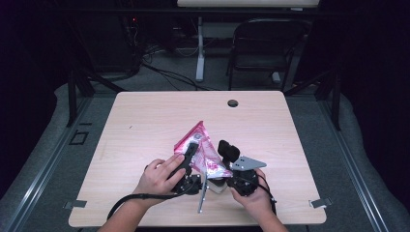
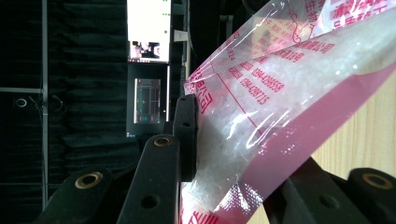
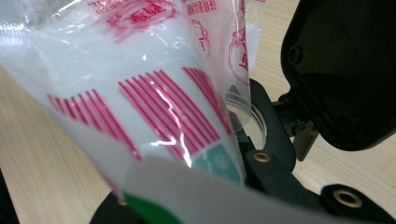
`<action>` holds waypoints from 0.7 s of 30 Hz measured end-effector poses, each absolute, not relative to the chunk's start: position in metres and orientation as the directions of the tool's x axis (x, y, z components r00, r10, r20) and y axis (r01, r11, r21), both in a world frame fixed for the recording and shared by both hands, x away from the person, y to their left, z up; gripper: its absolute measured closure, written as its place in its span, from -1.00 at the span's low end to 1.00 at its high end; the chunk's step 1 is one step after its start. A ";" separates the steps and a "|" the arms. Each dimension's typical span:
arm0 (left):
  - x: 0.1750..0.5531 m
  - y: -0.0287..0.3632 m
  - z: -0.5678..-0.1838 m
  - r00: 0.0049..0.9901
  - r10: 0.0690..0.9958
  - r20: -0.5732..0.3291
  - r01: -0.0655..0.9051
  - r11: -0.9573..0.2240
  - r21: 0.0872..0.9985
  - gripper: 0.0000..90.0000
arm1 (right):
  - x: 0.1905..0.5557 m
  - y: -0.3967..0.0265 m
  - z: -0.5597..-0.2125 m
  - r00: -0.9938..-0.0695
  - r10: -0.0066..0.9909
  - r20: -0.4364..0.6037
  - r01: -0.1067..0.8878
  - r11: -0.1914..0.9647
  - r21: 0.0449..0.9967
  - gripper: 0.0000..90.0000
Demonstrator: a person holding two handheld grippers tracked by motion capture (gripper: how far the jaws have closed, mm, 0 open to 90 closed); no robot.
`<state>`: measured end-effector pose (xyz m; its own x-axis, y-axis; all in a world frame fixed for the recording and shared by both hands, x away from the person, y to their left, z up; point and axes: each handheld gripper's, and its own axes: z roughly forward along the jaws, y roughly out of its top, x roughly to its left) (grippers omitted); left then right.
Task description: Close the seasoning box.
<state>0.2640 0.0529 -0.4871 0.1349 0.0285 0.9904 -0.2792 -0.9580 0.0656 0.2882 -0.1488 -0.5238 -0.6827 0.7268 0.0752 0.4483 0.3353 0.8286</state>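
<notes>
A clear plastic bag (image 1: 203, 145) with pink print and white grains stands tilted over the middle of the wooden table (image 1: 145, 121), held up between both hands. My left gripper (image 1: 192, 153) clamps its left side. In the left gripper view the bag (image 2: 289, 93) lies between the jaws and one pad (image 2: 187, 135) presses into it. My right gripper (image 1: 222, 162) is at the bag's lower right corner. In the right gripper view the bag (image 3: 140, 93) is right against the camera and hides one jaw, while the other jaw stands just right of it.
The table has a cable hole (image 1: 233, 103) near its far edge and metal clips (image 1: 320, 203) at the front corners. A folding chair (image 1: 263, 46) stands behind the table. A clear round plastic rim (image 3: 254, 121) peeks out behind the bag.
</notes>
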 end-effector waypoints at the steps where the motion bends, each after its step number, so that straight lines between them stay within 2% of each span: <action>1: 0.264 0.053 -0.487 0.132 0.027 0.991 -0.282 -0.957 0.063 0.67 | 0.288 -0.149 -0.524 -0.683 0.726 0.075 0.448 0.336 0.829 1.00; 21: 0.270 0.063 -0.488 0.196 0.077 0.978 -0.256 -0.958 0.127 0.66 | 0.287 -0.148 -0.521 -0.687 0.724 0.061 0.431 0.338 0.836 1.00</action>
